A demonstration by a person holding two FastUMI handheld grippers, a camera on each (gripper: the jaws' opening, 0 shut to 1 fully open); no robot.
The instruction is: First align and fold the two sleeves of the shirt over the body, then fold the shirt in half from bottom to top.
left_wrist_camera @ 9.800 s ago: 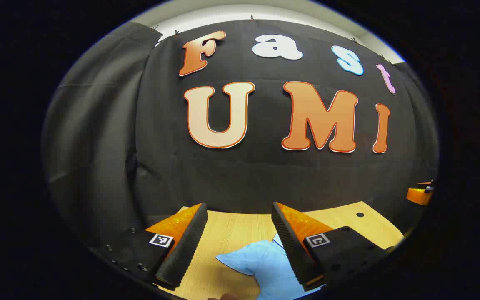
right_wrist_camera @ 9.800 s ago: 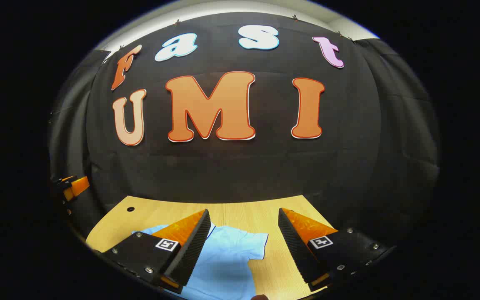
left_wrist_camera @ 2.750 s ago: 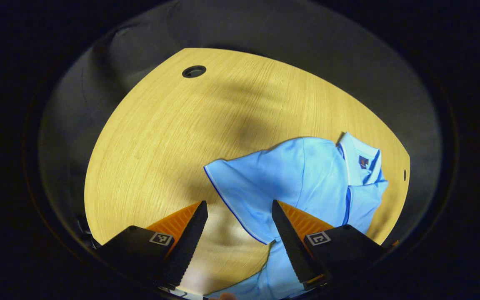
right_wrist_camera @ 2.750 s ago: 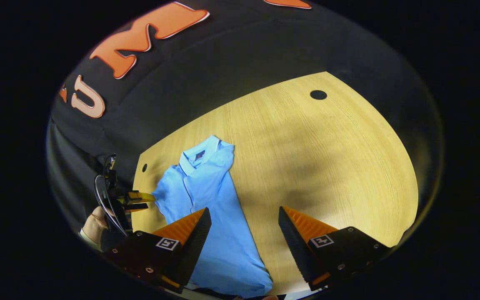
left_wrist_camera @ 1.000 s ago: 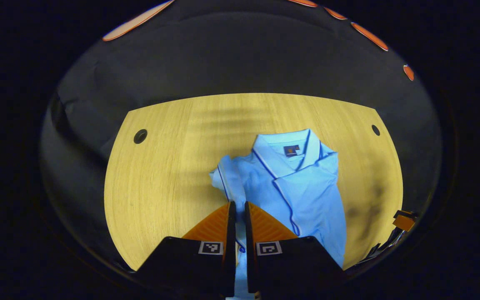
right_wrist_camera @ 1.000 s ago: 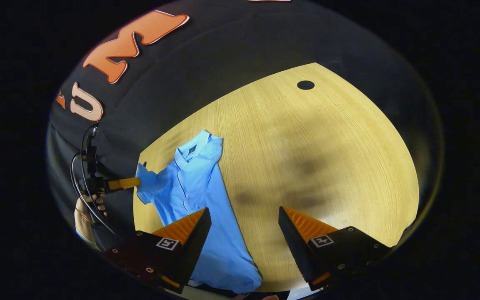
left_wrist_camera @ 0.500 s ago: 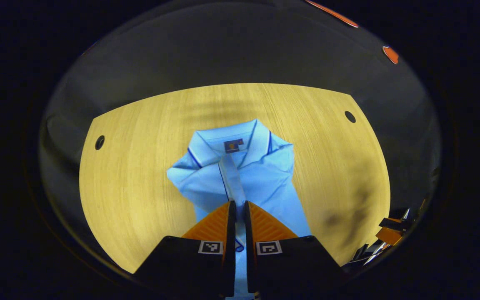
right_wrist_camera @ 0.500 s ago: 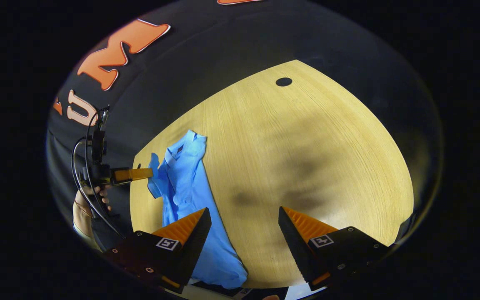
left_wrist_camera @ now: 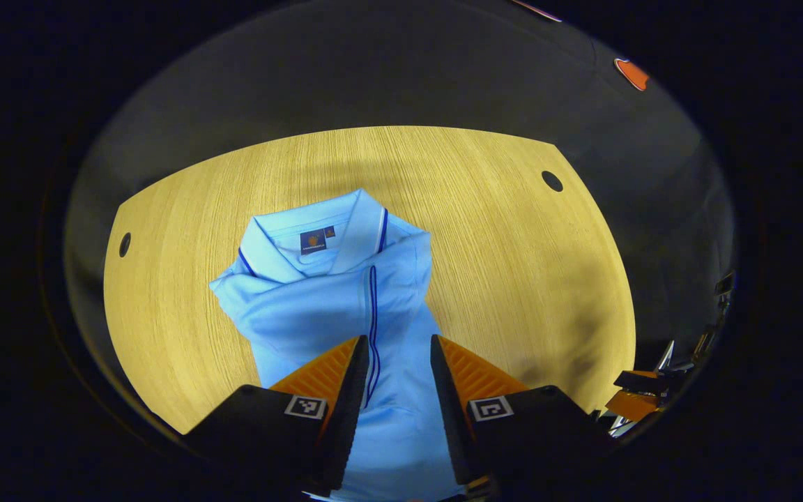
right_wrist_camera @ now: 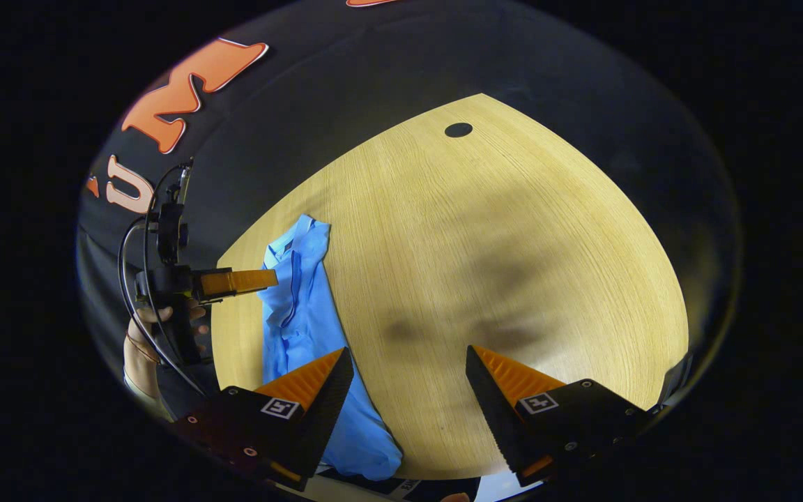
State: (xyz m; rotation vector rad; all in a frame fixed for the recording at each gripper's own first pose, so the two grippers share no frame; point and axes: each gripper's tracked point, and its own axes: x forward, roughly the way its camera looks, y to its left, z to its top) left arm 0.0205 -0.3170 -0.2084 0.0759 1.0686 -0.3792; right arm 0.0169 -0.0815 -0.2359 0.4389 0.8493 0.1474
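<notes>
Well, the light blue shirt (left_wrist_camera: 346,307) lies collar-away on the wooden tabletop (left_wrist_camera: 513,265), and both sleeves look folded in over the body: in the left gripper view the near sleeve (left_wrist_camera: 304,314) crosses the chest, its dark-piped edge running down the middle. The left gripper (left_wrist_camera: 397,362) hangs right over that piped edge with its fingers (left_wrist_camera: 346,380) a little apart, cloth showing in the gap, so I'd say it is not pinching anything at this moment. In the right gripper view the right gripper (right_wrist_camera: 408,390) sits off to the side above bare wood, fingers (right_wrist_camera: 321,394) wide apart and holding nothing; farther off there, a hand (right_wrist_camera: 164,328) carries the left gripper beside the shirt's shoulder. To my eye the sleeve step is about finished and the bottom-to-top fold is what remains. That calls for both grippers to go to the hem, near the tabletop's near edge, take a corner each, and carry it up to the collar (left_wrist_camera: 318,230) evenly, so the folded sleeves don't slide out of place.
</notes>
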